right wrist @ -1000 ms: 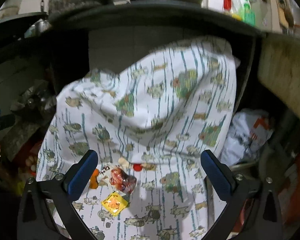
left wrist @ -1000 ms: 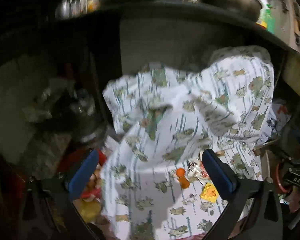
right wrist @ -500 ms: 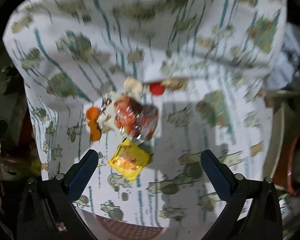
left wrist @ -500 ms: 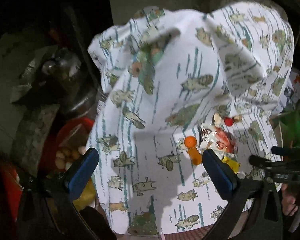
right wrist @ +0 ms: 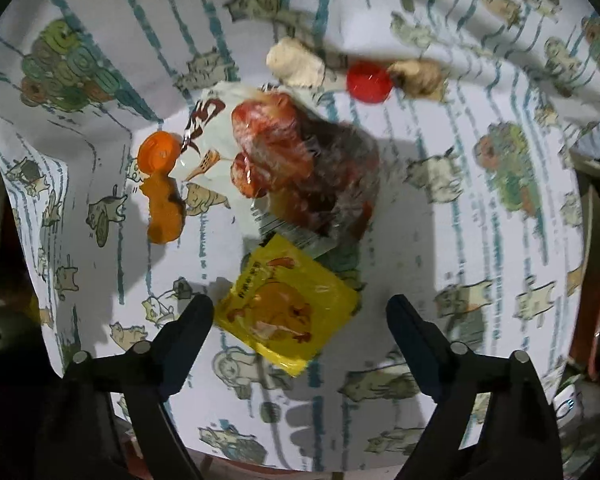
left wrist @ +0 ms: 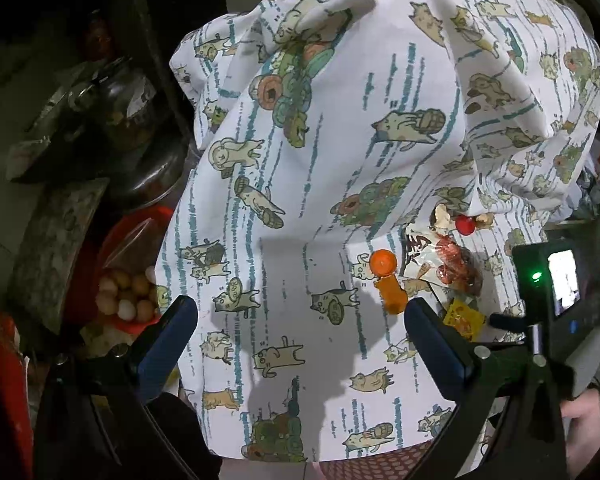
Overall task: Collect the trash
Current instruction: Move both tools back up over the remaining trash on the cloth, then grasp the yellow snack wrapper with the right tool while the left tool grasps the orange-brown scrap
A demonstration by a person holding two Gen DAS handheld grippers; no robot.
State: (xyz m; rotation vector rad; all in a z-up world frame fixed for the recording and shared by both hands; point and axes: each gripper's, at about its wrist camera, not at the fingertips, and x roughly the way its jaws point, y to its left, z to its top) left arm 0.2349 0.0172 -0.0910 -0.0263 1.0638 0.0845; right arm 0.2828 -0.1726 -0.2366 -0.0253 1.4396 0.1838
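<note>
Moved in closer over cat-print cloth [right wrist: 480,220], right gripper [right wrist: 300,312] wide open, holding nothing, yellow sachet [right wrist: 288,304] btwn fingers, red wrapper [right wrist: 304,168] just beyond, orange cap [right wrist: 158,152] left, left gripper [left wrist: 300,320] open, empty, eggs [left wrist: 124,292] far left.

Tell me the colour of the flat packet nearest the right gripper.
Yellow, with an orange chicken-like print; the packet shows best in the right wrist view.

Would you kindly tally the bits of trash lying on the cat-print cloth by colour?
Orange: 2, cap and peel piece
Red: 2, cap and clear snack wrapper
Yellow: 1, sachet
Beige: 2, scraps
Total: 7
</note>
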